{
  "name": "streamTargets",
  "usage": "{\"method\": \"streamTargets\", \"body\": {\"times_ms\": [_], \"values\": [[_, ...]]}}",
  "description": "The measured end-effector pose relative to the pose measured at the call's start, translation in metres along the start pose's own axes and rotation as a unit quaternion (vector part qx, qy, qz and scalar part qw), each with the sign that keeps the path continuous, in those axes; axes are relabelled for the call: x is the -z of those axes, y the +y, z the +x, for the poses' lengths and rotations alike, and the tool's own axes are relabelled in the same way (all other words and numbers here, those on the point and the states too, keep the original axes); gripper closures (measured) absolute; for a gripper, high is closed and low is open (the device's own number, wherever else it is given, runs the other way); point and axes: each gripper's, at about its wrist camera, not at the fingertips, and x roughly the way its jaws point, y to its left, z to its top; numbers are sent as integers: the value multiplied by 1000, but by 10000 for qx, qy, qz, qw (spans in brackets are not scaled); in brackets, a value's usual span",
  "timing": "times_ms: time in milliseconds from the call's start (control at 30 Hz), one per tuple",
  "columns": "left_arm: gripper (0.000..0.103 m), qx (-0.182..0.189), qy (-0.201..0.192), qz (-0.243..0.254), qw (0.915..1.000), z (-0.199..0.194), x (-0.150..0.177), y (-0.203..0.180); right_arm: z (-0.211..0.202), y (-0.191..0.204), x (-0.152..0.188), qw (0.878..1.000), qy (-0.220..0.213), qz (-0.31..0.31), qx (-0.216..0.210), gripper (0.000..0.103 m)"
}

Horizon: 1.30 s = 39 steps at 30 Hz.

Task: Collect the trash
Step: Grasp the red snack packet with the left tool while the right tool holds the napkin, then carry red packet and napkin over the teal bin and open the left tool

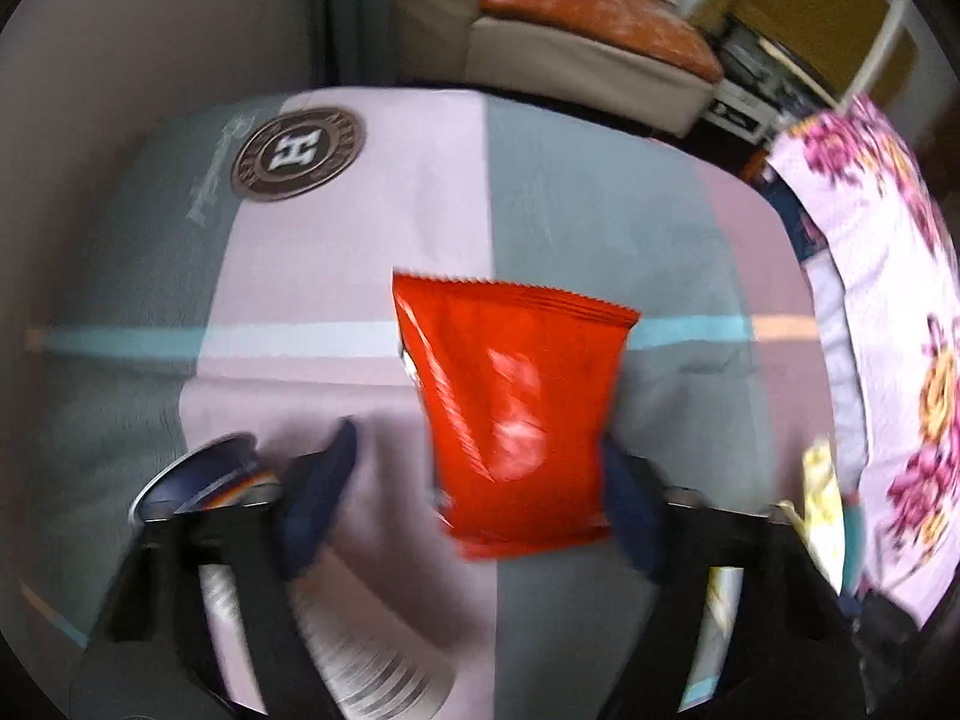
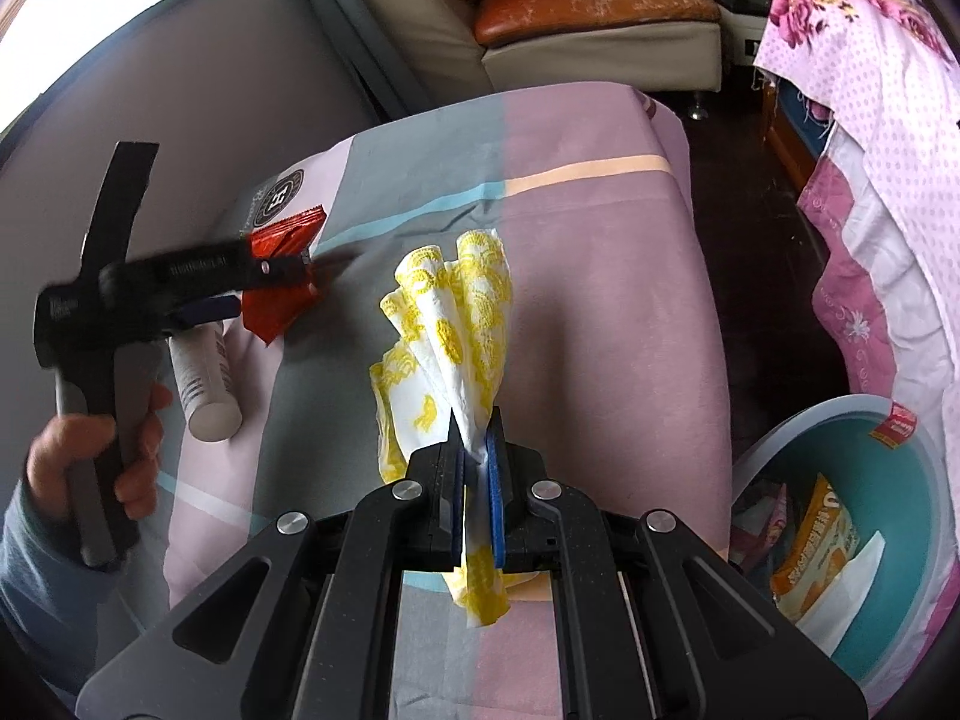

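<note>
Trash here is in three places: a yellow-printed paper napkin (image 2: 447, 354) pinched between the closed pads of the right tongs (image 2: 477, 504), a red snack wrapper (image 1: 516, 414) standing between the spread fingers of the left tongs (image 1: 480, 480), and wrappers already lying in the teal basin (image 2: 918, 480) down to the right of the right tongs. The left tongs are wide open, one blue pad (image 1: 318, 498) well off the wrapper's left edge and the other just at its right edge, so nothing is gripped yet; I judge the good move is to centre the wrapper between the pads, close on its lower half where the foil is stiffest, and lift cleanly before swinging toward the basin. The left view is blurred, so whether the wrapper touches the far pad I cannot tell. Just left of the left tongs sits a dark round can top (image 1: 198, 474), and beneath them a white paper cup (image 1: 372, 648) lies on its side on the patchwork bedsheet (image 1: 576, 192). Only the right view shows the basin, the napkin's full fan, and the person's left hand (image 2: 96, 456) on the handle; only the left view shows the gap between pads and wrapper. Beyond the bed stands an orange-cushioned sofa (image 2: 594, 6).
</note>
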Motion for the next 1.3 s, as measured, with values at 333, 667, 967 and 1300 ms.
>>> {"method": "streamTargets", "body": {"times_ms": [333, 667, 967, 1300], "values": [[69, 477, -108, 499, 9976, -20, 27, -6, 0, 3, 3, 9999, -75, 96, 18, 97], [69, 1173, 9, 786, 9900, -51, 87, -24, -29, 1, 13, 9991, -313, 283, 65, 97], [69, 1447, 268, 1019, 9839, -60, 135, -51, -74, -4, 31, 9967, -663, 436, 187, 97], [69, 1442, 28, 1482, 9784, -90, 159, -84, -115, -14, 57, 9930, -964, 627, 267, 97]]}}
